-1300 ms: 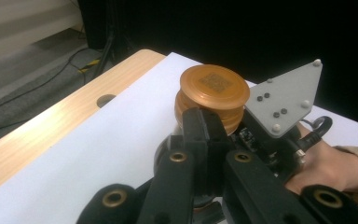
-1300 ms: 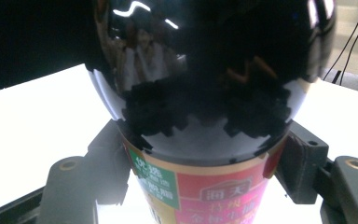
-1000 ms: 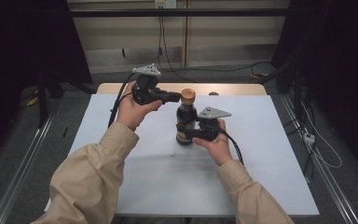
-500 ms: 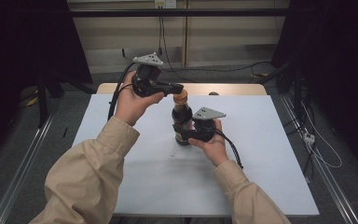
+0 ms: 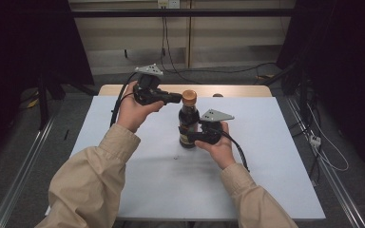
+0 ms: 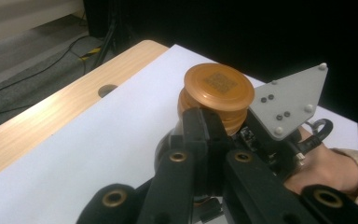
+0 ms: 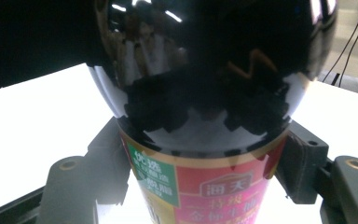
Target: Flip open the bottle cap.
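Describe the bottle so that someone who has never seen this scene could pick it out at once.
On the white table, near its middle, a dark bottle stands upright between the two hands. The right gripper clamps its labelled body. Its orange-brown cap and red and green label mark it.

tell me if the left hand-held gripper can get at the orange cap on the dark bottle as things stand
Probably yes. The left hand-held gripper is level with the round orange plastic cap of the dark glass sauce bottle, jaws shut, tips right beside it. Nothing lies between; the right hand-held gripper clamps the bottle lower down.
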`<action>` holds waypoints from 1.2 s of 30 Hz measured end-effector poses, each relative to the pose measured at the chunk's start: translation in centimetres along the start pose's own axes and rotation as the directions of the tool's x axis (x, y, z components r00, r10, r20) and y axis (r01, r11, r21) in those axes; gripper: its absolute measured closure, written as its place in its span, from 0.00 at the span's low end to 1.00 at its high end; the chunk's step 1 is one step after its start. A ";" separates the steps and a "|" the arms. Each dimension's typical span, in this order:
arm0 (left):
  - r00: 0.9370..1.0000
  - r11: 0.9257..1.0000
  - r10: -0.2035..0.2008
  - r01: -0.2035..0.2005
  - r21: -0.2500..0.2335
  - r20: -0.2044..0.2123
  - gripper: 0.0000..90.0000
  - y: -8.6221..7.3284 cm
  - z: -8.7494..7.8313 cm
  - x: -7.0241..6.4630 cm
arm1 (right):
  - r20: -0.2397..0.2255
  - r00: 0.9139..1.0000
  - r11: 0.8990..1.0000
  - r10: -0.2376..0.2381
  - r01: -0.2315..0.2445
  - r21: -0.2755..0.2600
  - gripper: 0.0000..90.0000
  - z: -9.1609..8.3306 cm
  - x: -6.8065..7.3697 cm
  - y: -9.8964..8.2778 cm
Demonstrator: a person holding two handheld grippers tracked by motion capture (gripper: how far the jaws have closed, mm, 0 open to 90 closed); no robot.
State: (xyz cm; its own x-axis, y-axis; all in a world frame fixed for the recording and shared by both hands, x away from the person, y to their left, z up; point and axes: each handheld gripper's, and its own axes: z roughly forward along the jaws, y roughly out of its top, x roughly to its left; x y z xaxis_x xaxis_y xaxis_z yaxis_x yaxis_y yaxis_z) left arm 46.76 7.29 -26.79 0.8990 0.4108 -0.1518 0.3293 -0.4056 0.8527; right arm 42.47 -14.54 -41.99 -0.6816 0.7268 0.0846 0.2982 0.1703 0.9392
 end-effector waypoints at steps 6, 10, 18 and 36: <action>1.000 1.000 -0.008 0.008 0.003 0.001 1.00 0.3 0.4 -0.4 | -0.004 1.000 1.000 -0.001 0.001 0.009 0.35 -0.2 -0.1 0.0; 1.000 1.000 -0.021 0.021 0.005 0.005 1.00 0.4 0.5 -0.4 | -0.001 1.000 1.000 -0.001 0.001 0.008 0.35 -0.2 -0.2 -0.1; 0.998 0.998 0.052 -0.052 -0.025 0.025 1.00 3.4 0.8 -2.6 | 0.003 0.998 0.998 -0.063 0.063 0.002 0.35 0.4 0.7 0.0; 1.000 0.999 0.009 -0.009 0.039 0.007 1.00 0.3 0.0 -0.7 | -0.015 1.000 1.000 -0.009 0.009 0.005 0.35 0.1 -0.2 -0.2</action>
State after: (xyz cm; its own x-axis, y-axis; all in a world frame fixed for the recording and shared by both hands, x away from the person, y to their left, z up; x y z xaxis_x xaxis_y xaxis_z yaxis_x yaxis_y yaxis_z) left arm 46.21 6.93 -26.46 0.9039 0.4014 -0.1480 0.3323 -0.4410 0.8337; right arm 42.64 -14.71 -42.21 -0.6941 0.7153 0.0815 0.2959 0.1803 0.9381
